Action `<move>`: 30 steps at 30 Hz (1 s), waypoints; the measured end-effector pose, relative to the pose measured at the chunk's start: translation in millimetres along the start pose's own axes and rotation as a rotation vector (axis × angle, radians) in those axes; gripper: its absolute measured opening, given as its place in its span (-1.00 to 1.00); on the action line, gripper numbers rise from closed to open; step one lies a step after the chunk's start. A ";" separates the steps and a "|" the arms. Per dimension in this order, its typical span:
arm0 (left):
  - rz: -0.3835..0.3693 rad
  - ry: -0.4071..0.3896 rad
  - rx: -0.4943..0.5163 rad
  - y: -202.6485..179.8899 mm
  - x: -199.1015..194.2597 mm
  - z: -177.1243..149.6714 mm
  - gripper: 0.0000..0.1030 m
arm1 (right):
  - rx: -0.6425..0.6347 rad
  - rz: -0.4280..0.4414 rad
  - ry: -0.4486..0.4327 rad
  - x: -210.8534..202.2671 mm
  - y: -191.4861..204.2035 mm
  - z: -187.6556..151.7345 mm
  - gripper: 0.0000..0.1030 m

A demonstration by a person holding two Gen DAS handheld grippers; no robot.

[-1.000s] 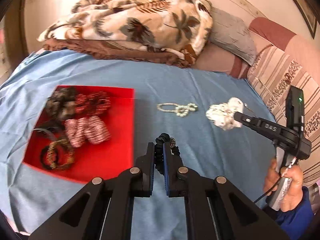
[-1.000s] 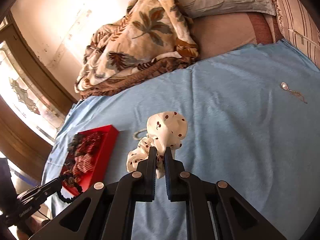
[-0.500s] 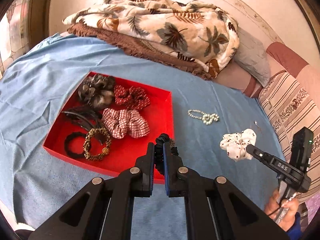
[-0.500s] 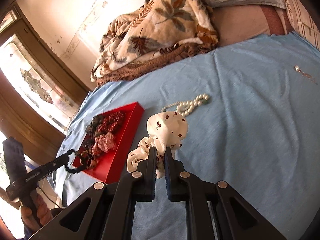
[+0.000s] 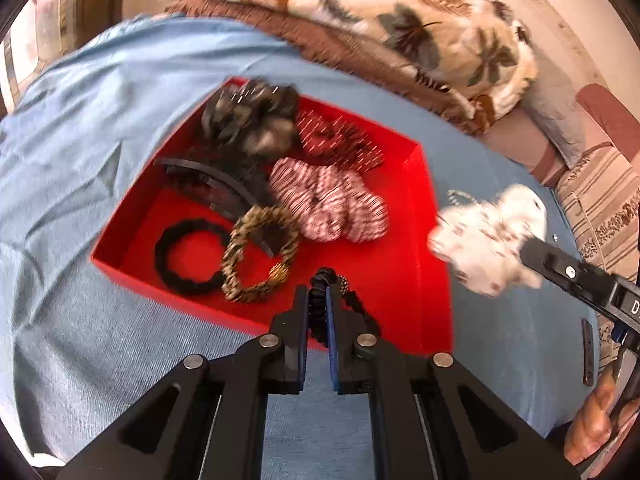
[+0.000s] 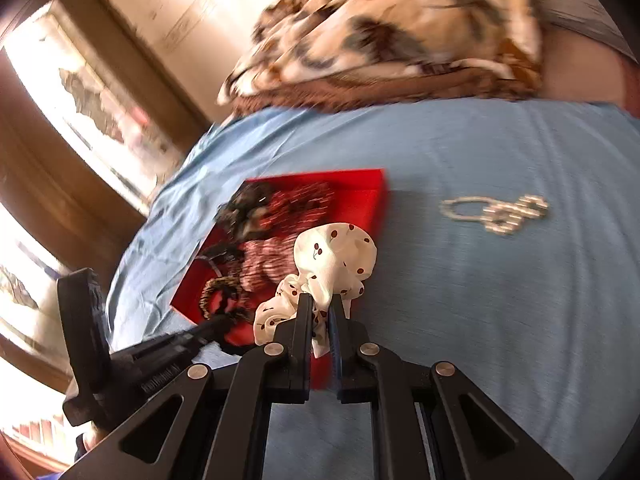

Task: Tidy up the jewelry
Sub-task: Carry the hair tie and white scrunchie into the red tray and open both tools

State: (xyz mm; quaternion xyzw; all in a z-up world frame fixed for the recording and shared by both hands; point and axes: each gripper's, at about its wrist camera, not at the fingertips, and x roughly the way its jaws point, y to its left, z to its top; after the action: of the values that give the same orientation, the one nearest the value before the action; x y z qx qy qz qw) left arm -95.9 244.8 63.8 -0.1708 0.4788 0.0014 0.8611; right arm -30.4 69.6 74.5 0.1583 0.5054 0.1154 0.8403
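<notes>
One red tray point(image 5: 420, 280) mid-frame on the blue sheet point(image 5: 80, 140), holding six hair pieces: three scrunchies, one black clip, two bands. Left gripper point(image 5: 318, 300) clamped on a black beaded band point(image 5: 320, 280) over the tray's near edge. Right gripper point(image 6: 320, 312) pinched on one white cherry scrunchie point(image 6: 336, 256), just beside the tray's right wall. One pearl bracelet point(image 6: 496, 212) lies loose, right of tray. Floral blanket point(image 5: 400, 12) upper frame.
</notes>
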 end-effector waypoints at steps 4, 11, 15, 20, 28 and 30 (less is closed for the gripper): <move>-0.037 -0.006 -0.023 4.5 -6.3 0.9 -0.83 | -0.054 -0.050 0.080 40.6 25.4 5.9 -0.83; -0.136 -0.053 -0.052 9.8 -29.3 3.8 -0.48 | -0.111 -0.129 0.179 72.6 35.9 -6.0 -0.83; -0.150 -0.110 -0.049 8.5 -42.7 5.5 -0.23 | -0.129 -0.156 0.178 66.9 38.1 -11.4 -0.70; -0.069 -0.145 -0.038 5.8 -45.4 5.1 -0.06 | -0.148 -0.178 0.124 36.4 37.7 -15.5 -0.12; 0.033 -0.154 -0.028 7.3 -43.2 -0.2 0.09 | -0.067 -0.278 0.030 -28.7 -16.5 -54.2 0.27; 0.059 -0.169 -0.017 5.3 -42.5 -1.5 0.18 | -0.011 -0.316 0.025 -41.5 -42.0 -62.8 0.27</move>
State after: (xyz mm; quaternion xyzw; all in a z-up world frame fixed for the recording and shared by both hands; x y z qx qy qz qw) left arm -121.0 256.1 96.6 -0.1630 0.4094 0.0452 0.8965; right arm -103.8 25.5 64.7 0.0708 0.5339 -0.0136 0.8425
